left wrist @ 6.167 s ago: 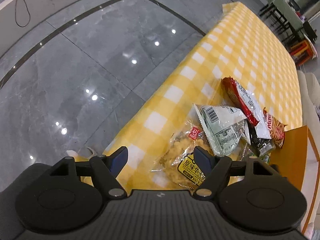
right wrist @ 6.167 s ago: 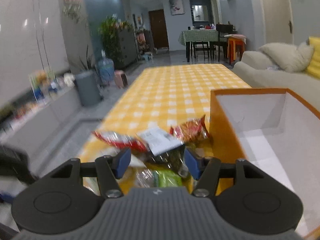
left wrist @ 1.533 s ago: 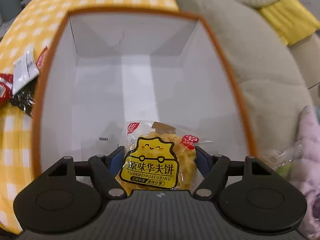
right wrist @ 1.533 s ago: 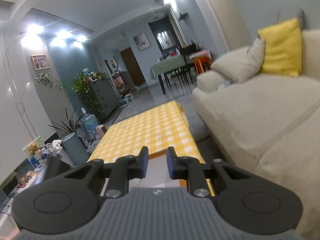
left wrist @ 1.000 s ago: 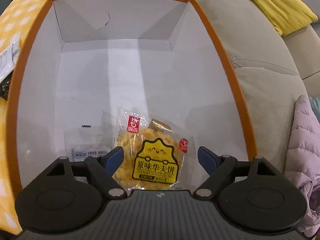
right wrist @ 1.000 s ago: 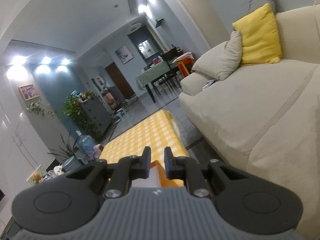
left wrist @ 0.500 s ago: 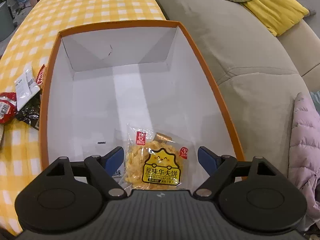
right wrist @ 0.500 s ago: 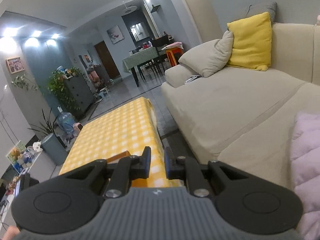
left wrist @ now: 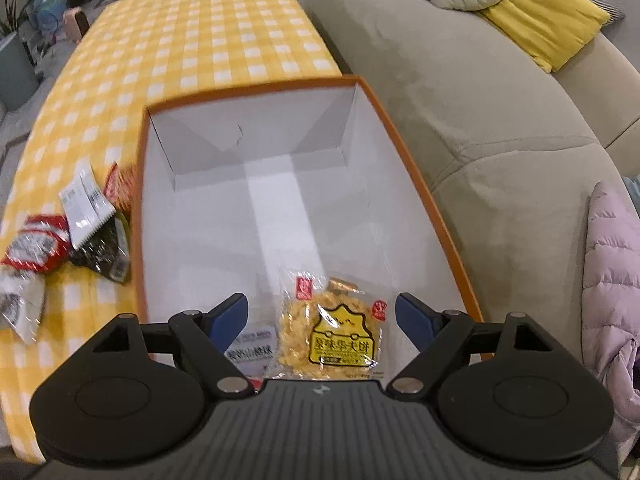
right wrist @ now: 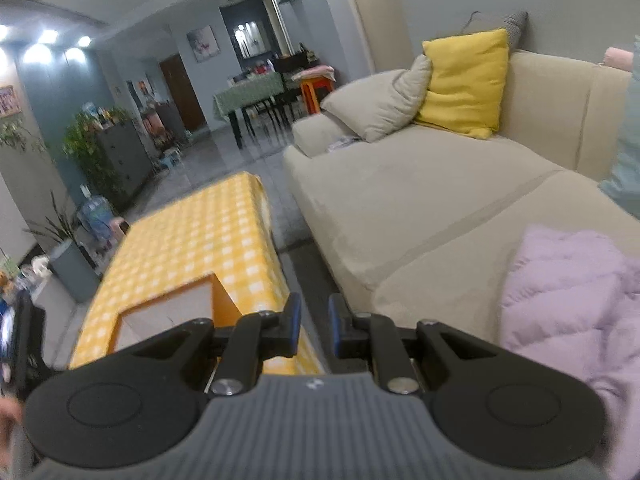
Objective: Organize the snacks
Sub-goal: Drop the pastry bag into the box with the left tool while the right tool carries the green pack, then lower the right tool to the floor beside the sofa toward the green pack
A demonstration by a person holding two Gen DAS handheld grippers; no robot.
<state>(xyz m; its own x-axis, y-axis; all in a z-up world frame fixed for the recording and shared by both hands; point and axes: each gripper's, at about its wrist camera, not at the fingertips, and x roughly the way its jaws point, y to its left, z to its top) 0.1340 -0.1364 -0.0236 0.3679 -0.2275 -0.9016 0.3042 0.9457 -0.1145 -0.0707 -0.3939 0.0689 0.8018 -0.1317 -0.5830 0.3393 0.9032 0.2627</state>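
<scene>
1. Waffle packet [left wrist: 335,330] lay on the floor of the orange box [left wrist: 418,184], beside a clear packet [left wrist: 253,346]; we judged it was delivered.
2. Our left gripper [left wrist: 322,314] hung over it with jaws spread wide, gripping nothing.
3. Our right gripper [right wrist: 311,326] had its jaws nearly together and empty, aimed past the box toward the sofa [right wrist: 420,200].
4. More snacks [left wrist: 76,224] waited on the checked table [left wrist: 192,40] just left of the box.
5. The left gripper's body hid the near box wall and part of the clear packet, whose label we could not read.
</scene>
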